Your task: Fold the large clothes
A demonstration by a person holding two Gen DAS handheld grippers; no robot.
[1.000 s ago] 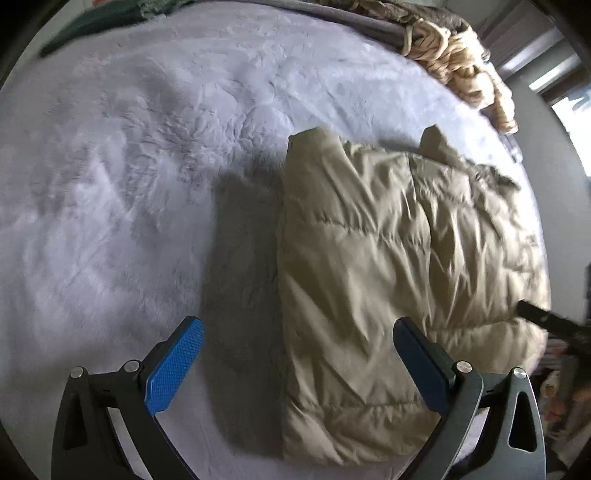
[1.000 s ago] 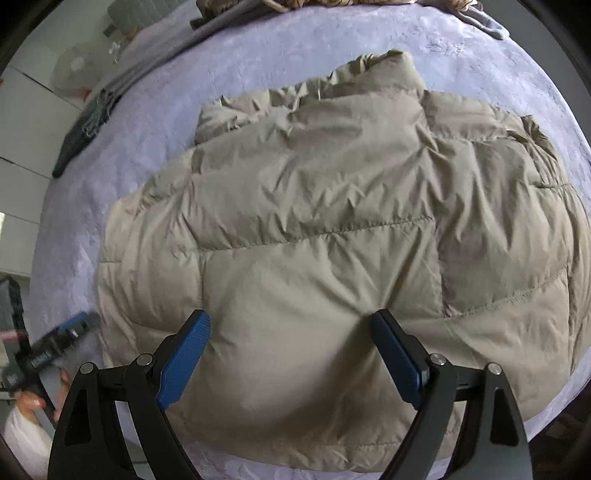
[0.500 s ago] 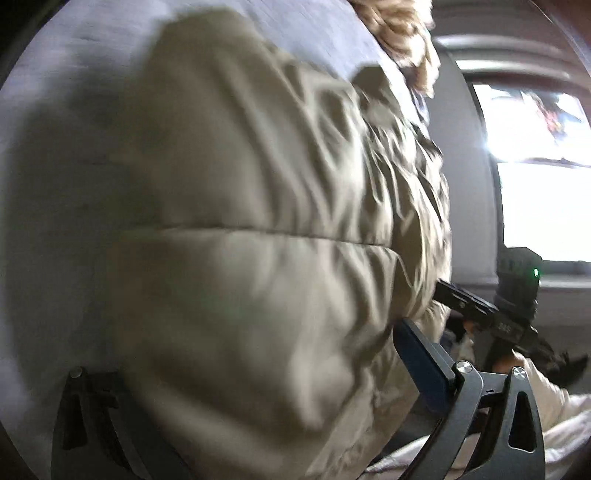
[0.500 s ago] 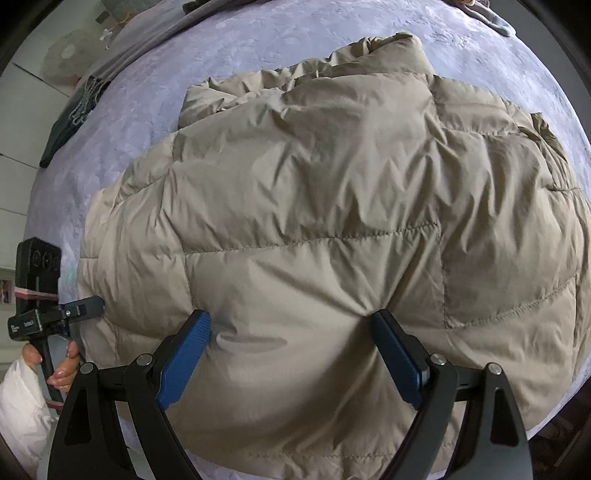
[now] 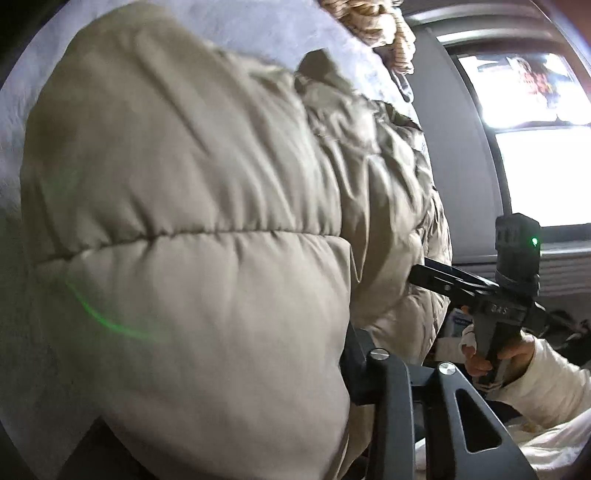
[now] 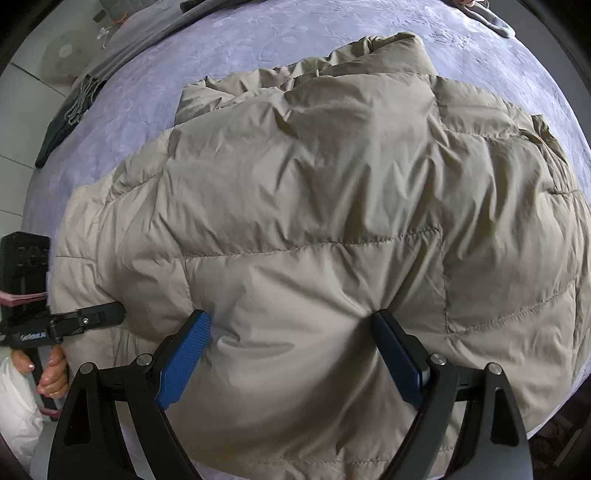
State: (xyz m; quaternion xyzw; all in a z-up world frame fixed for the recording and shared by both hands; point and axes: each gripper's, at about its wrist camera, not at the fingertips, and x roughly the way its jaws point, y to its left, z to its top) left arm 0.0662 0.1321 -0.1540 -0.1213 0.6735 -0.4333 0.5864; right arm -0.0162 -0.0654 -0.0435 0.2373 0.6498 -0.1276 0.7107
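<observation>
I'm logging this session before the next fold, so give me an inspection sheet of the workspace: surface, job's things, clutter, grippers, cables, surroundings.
Surface: lavender plush bedspread, textured, wholly under the work.
Job's things: beige puffer jacket, lying partly folded on the bedspread, quilted and creased.
Clutter: dark green cloth at the far left edge; tan patterned bundle at the bed's far end.
Grippers: right gripper open, fingertips pressing into the jacket's near edge; left gripper at the jacket's left edge, fingers buried in fabric, state unclear.
Cables: nothing seen.
Surroundings: bright window; white tiled floor.
</observation>
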